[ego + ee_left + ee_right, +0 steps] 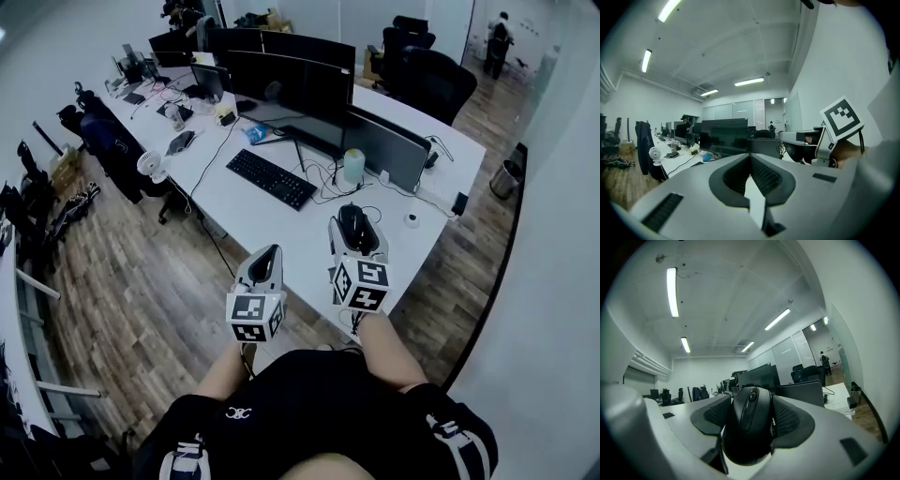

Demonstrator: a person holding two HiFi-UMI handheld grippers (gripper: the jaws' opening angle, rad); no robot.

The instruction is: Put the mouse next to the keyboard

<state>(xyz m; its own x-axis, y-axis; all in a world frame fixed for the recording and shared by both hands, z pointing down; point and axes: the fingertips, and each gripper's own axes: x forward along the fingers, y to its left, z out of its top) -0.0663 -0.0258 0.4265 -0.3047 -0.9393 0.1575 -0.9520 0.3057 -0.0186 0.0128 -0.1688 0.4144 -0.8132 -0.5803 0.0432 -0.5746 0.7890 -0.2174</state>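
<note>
A black mouse (pixel 751 426) sits clamped between the pads of my right gripper (pixel 751 420), held up above the white desk (pixel 281 220); from the head view the mouse (pixel 353 228) shows between the jaws of that gripper (pixel 354 225). The black keyboard (pixel 271 178) lies on the desk in front of the monitors, to the left and beyond the mouse. My left gripper (pixel 266 265) hovers over the desk's near edge, its jaws closed with nothing between them (pixel 751 176).
Dark monitors (pixel 291 84) line the desk, with a pale cylinder (pixel 353 166) and cables right of the keyboard. A small white disc (pixel 411 220) lies near the right edge. Office chairs (pixel 431 80) stand behind. A person stands far off (pixel 497 37). Wood floor lies left.
</note>
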